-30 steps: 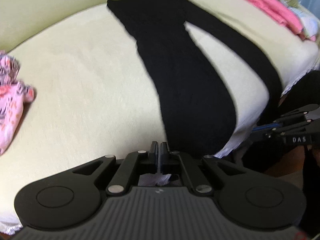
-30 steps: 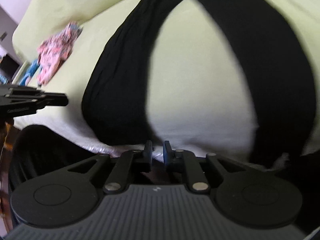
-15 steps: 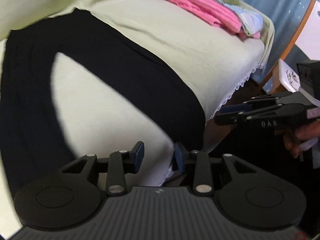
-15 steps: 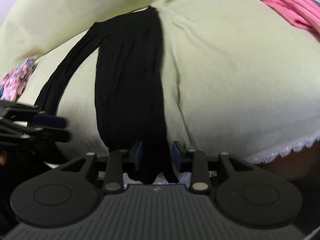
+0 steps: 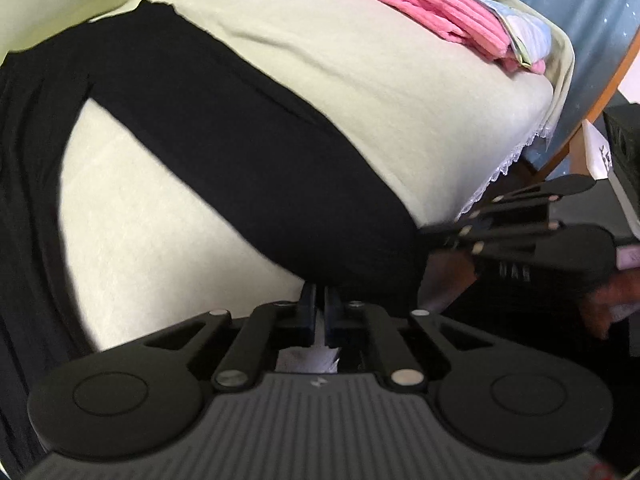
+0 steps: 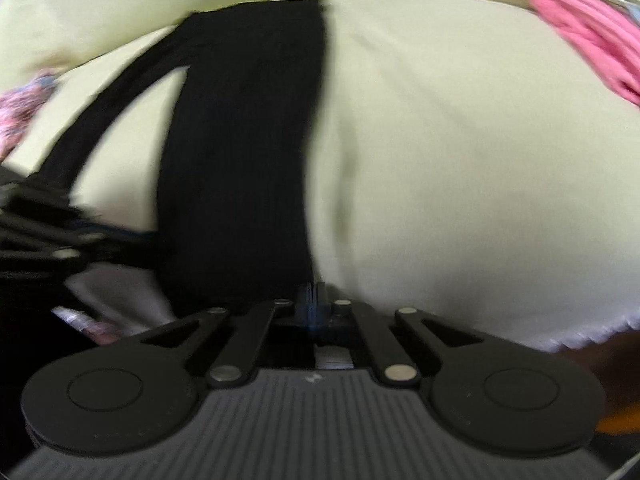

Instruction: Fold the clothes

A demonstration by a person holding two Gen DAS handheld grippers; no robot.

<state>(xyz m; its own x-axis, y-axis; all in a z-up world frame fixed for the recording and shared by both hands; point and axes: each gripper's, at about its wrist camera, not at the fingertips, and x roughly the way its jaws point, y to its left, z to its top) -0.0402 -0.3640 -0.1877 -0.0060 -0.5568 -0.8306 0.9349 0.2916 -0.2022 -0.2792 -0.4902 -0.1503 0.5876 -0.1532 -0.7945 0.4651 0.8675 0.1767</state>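
Inspection finds one long black ribbed-knit garment point(image 5: 240, 152), apparently leggings or trousers, spread on the pale yellow-green cover of a cushioned seat point(image 5: 380, 92). Its waist end lies at the back edge of the seat, and its two legs fan apart toward the lace-trimmed front edge, with bare cover showing between them. The left gripper point(image 5: 320, 312) is clenched at the front edge where the hem of one leg ends; the dark cloth meets the jaw tips, and I judge it pinched, though the contact is partly hidden. The right gripper point(image 6: 316, 300) is likewise clamped tight at the front edge, at the near end of the same leg point(image 6: 244, 152), which it appears to hold at its other corner; blur prevents certainty. A stack of folded pink and pale textiles point(image 5: 432, 8) sits at the back right corner of the seat, which I take as finished work. A pink patterned crumpled item point(image 6: 24, 108) lies toward the left edge, apparently awaiting its turn. Assessment: the black garment is laid out but unfolded; bringing the legs together and all later folds remain outstanding.
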